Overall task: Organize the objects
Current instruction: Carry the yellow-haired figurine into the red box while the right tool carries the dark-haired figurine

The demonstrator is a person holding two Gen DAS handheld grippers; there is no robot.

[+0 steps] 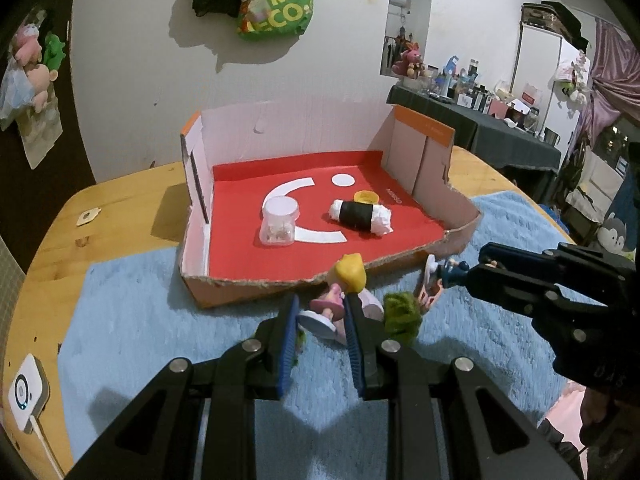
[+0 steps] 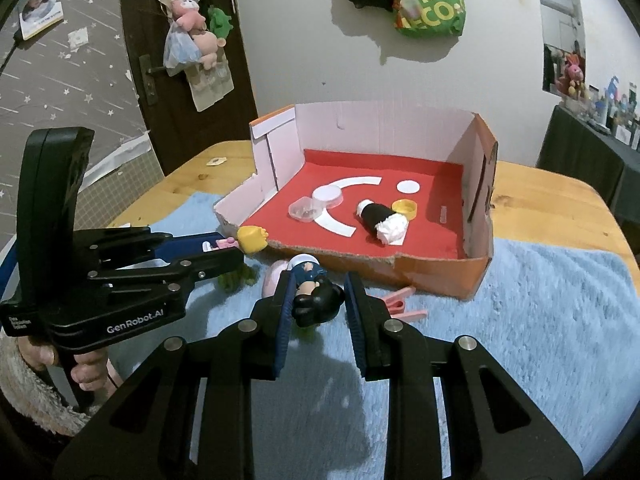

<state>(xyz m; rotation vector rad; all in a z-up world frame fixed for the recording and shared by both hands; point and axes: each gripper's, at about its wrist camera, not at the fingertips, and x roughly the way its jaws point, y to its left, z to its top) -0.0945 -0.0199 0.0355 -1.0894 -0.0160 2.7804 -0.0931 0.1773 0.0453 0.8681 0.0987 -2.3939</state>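
Note:
A cardboard box [image 1: 460,216] with a red floor holds a clear lidded jar [image 1: 280,222], a black-and-white roll [image 1: 360,216] and a yellow cap [image 1: 366,197]. My left gripper [image 1: 322,312] is shut on a blonde doll in pink [image 1: 340,292] just in front of the box's torn front edge. My right gripper [image 2: 318,304] is shut on a black-haired doll in blue [image 2: 314,294], also in front of the box. The box [image 2: 478,268], jar [image 2: 306,208] and roll [image 2: 382,220] also show in the right wrist view.
A blue towel [image 1: 160,320] covers the wooden table [image 1: 100,208]. A green fuzzy toy [image 1: 402,314], a pink oval piece [image 2: 274,278] and a pink clip [image 2: 402,304] lie on the towel near the grippers. A white device [image 1: 26,394] sits at the table's left edge.

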